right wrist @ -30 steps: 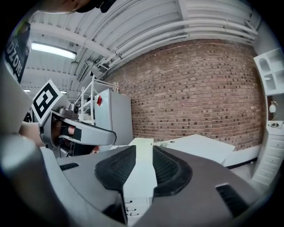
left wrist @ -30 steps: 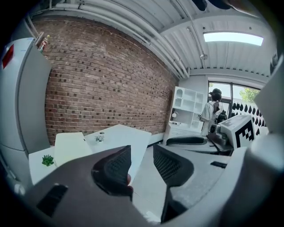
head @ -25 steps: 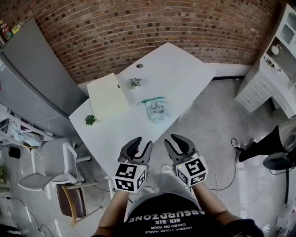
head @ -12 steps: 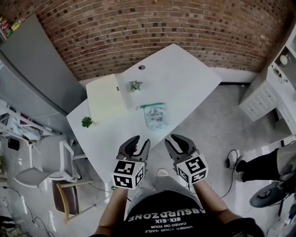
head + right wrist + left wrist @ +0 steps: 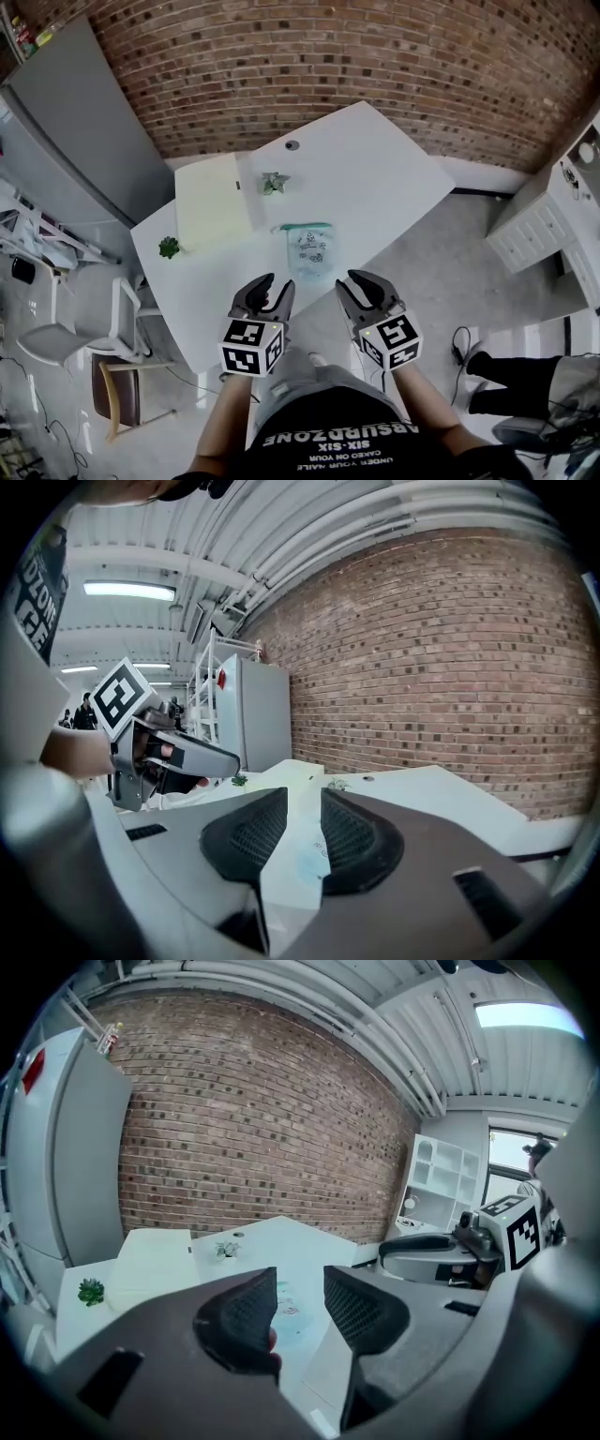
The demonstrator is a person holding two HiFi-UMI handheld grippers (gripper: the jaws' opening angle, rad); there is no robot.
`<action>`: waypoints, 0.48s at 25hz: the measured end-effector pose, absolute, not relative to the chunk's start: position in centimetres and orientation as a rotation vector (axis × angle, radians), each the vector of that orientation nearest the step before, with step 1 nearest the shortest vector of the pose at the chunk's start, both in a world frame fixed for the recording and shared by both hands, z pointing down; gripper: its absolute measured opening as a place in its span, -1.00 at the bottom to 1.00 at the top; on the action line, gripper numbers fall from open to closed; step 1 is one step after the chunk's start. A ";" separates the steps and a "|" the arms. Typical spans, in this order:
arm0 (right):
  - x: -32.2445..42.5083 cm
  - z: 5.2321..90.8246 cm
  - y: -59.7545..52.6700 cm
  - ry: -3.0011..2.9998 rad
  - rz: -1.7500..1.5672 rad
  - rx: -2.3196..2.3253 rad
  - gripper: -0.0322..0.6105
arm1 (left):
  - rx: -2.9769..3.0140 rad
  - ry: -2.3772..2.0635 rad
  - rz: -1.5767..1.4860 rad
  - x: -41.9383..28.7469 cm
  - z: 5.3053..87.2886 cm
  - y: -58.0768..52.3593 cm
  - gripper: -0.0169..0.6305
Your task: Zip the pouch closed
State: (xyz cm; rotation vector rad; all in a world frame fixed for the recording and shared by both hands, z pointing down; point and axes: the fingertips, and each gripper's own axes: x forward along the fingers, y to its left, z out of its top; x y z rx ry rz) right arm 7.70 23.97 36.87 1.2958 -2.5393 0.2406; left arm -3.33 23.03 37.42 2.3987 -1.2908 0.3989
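Progress on the zipping looks to be nil. The pouch (image 5: 309, 251) lies flat on the white table (image 5: 375, 169), near the edge closest to the person, with its teal zip strip (image 5: 302, 227) along the far end. At this size it is impossible to say how much of that zip is shut.

Neither tool touches it. The left gripper (image 5: 265, 292) hangs in the air short of the table edge, its fingers parted with only the distant tabletop showing through the gap. The right gripper (image 5: 363, 287) hovers level with it, just beside it (the two are close but apart). Its fingers are also separated, by a narrower gap, and nothing is between them.

A pale board (image 5: 211, 199) and two small plants (image 5: 275, 181) (image 5: 169, 247) share the table, all clear of the pouch.

My judgement is that the whole job remains. Both grippers have to reach the pouch. One should pin the body or the end of the zip, and the other should pinch the slider and draw it along the strip.
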 end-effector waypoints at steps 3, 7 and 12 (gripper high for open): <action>7.6 37.3 23.1 -2.550 0.250 1.270 -0.61 | 2.373 -1.306 0.419 -3.8 38.1 22.2 -0.52; 7.5 38.4 21.2 -2.549 0.262 1.236 -0.61 | 2.344 -1.309 0.429 -4.0 39.1 20.3 -0.52; 7.5 39.7 18.0 -2.532 0.315 1.205 -0.61 | 2.311 -1.286 0.486 -3.9 40.7 17.2 -0.52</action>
